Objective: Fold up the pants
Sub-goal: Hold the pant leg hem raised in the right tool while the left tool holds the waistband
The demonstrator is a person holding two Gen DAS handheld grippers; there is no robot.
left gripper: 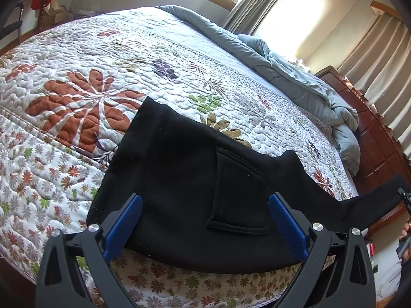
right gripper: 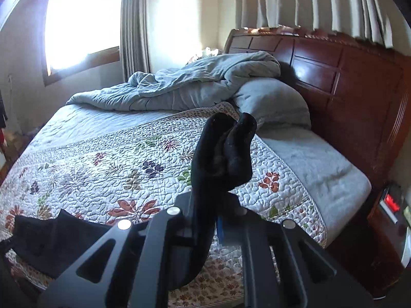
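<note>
Black pants (left gripper: 179, 179) lie across the near edge of a floral quilt (left gripper: 84, 59), back pocket (left gripper: 236, 195) facing up. My left gripper (left gripper: 205, 199) hovers open over the seat of the pants, its blue pads (left gripper: 125, 228) standing wide on either side of the pocket. One leg stretches away to the right and lifts off the bed toward my right gripper (left gripper: 405, 200). In the right wrist view my right gripper (right gripper: 218, 205) is shut on that leg end (right gripper: 226, 148), which bunches up between its fingers. The remaining part of the pants (right gripper: 51, 236) lies at the lower left.
A crumpled grey-blue duvet (right gripper: 179, 84) and a pillow (right gripper: 272, 100) are heaped at the head of the bed against a dark wooden headboard (right gripper: 346, 82). A nightstand (right gripper: 385, 231) stands beside the bed. Curtains (right gripper: 308, 2) and a bright window (right gripper: 82, 25) lie beyond.
</note>
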